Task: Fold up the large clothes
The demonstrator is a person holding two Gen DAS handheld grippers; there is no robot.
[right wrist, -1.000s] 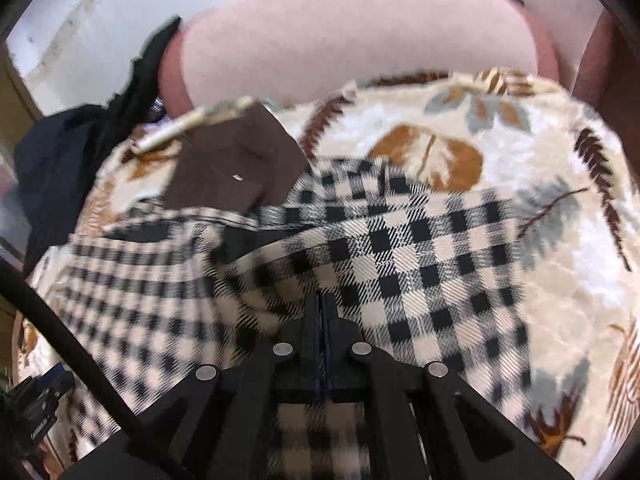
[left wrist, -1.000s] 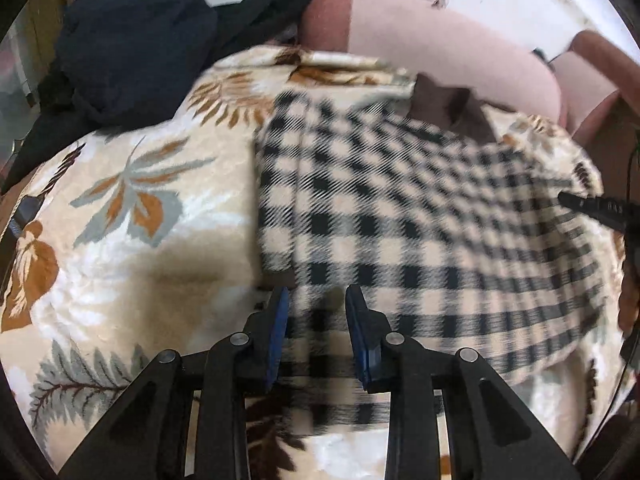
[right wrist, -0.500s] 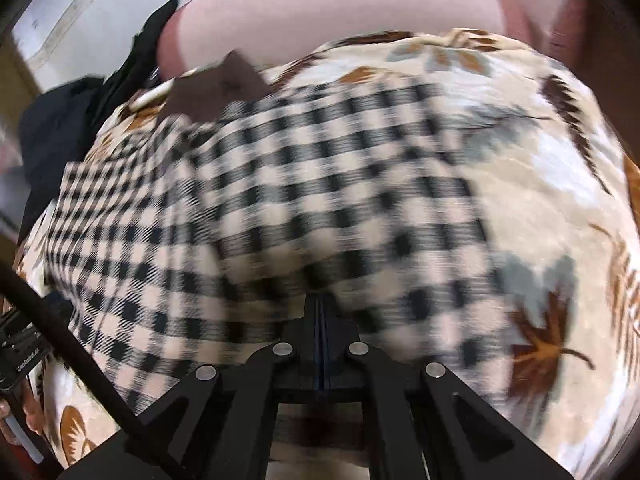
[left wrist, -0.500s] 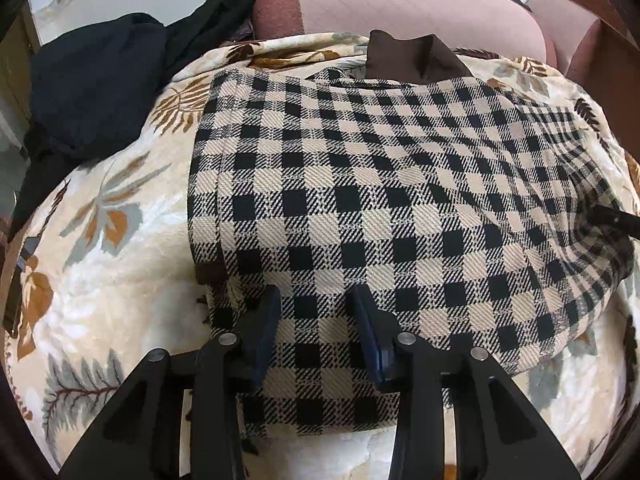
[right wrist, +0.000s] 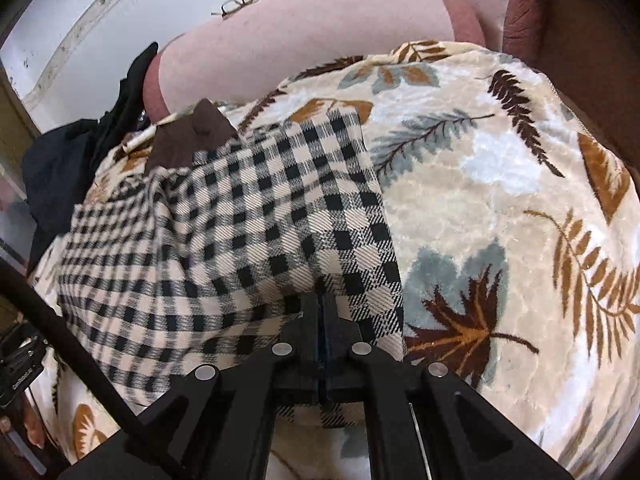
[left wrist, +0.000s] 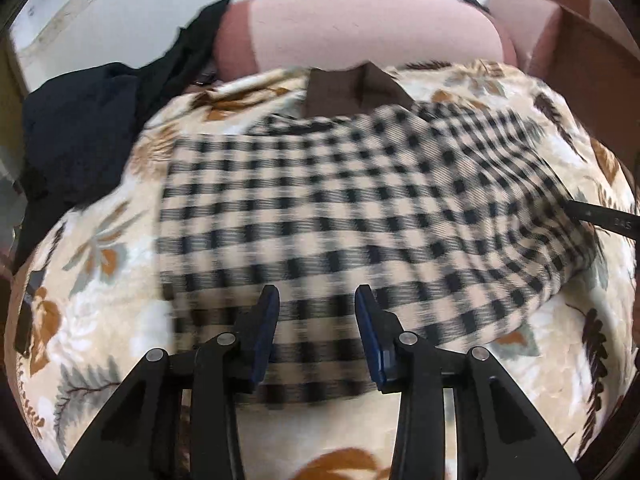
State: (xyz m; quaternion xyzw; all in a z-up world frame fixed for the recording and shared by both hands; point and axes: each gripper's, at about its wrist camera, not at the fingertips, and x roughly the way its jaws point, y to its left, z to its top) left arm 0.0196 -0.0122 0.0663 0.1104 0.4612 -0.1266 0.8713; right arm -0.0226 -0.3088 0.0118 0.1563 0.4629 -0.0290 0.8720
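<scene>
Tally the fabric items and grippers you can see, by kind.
Checked garment: 1
Dark clothes pile: 1
Leaf-print blanket: 1
Pink cushion: 1
Grippers: 2, left gripper and right gripper
Total: 6

Left gripper point(left wrist: 316, 296) fingers parted, just widened; right gripper point(right wrist: 323, 280) fingers pressed together.

There is one checked shirt point(left wrist: 360, 216) with one brown collar point(left wrist: 352, 92), one leaf blanket point(right wrist: 500, 208), one pink bolster point(left wrist: 360, 32), one dark garment point(left wrist: 80, 128) and one pair of glasses point(right wrist: 239, 2).
</scene>
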